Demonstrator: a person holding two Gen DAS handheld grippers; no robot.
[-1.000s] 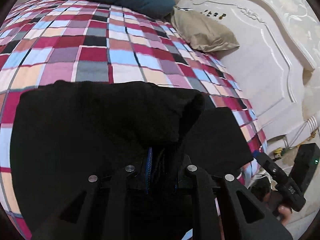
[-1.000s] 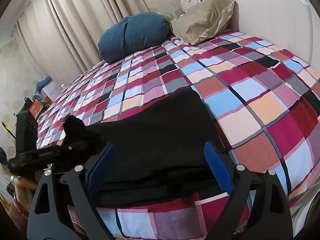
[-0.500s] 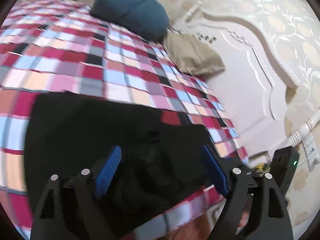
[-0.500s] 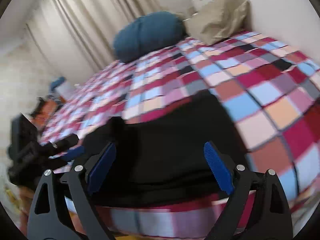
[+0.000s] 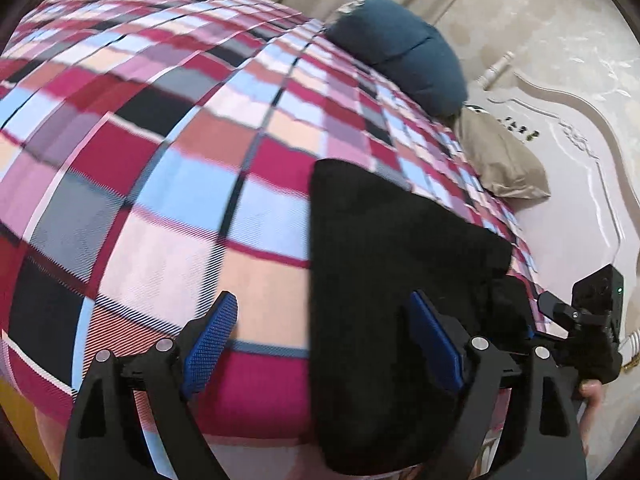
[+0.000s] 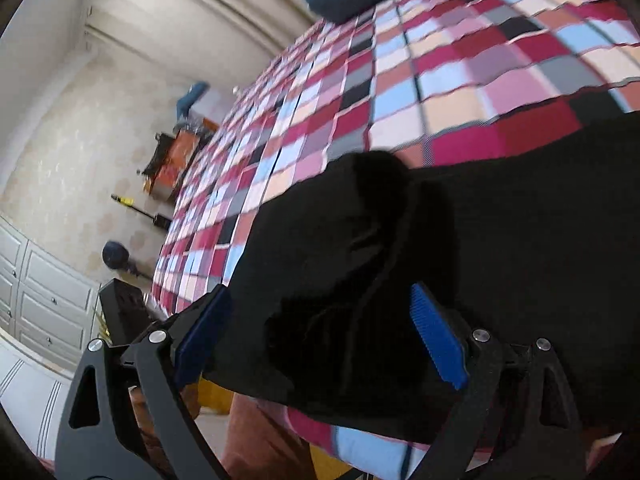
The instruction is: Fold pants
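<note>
The black pants [image 5: 392, 264] lie folded on the plaid bed cover [image 5: 160, 160], near the bed's front edge. My left gripper [image 5: 324, 344] hovers over their left edge, its jaws opening. Only that edge lies between the blue pads [image 5: 212, 340], and they do not press on it. In the right wrist view the pants [image 6: 520, 240] fill the lower right, with a bunched fold [image 6: 360, 200] at their left end. My right gripper [image 6: 320, 336] stands open just above that bunched end, and its pads [image 6: 438, 336] grip nothing.
A dark blue pillow [image 5: 400, 52] and a tan pillow [image 5: 500, 160] lie against the white headboard [image 5: 580, 168]. A hand [image 5: 591, 394] shows at the right edge. Beyond the bed's far side are white cabinets [image 6: 40, 292], an orange stand [image 6: 176, 152] and curtains.
The left gripper has let go of the pants, opened wide and swung left, so the pants now lie on the right of its view. The right gripper stayed open and swung towards the pants' left end.
</note>
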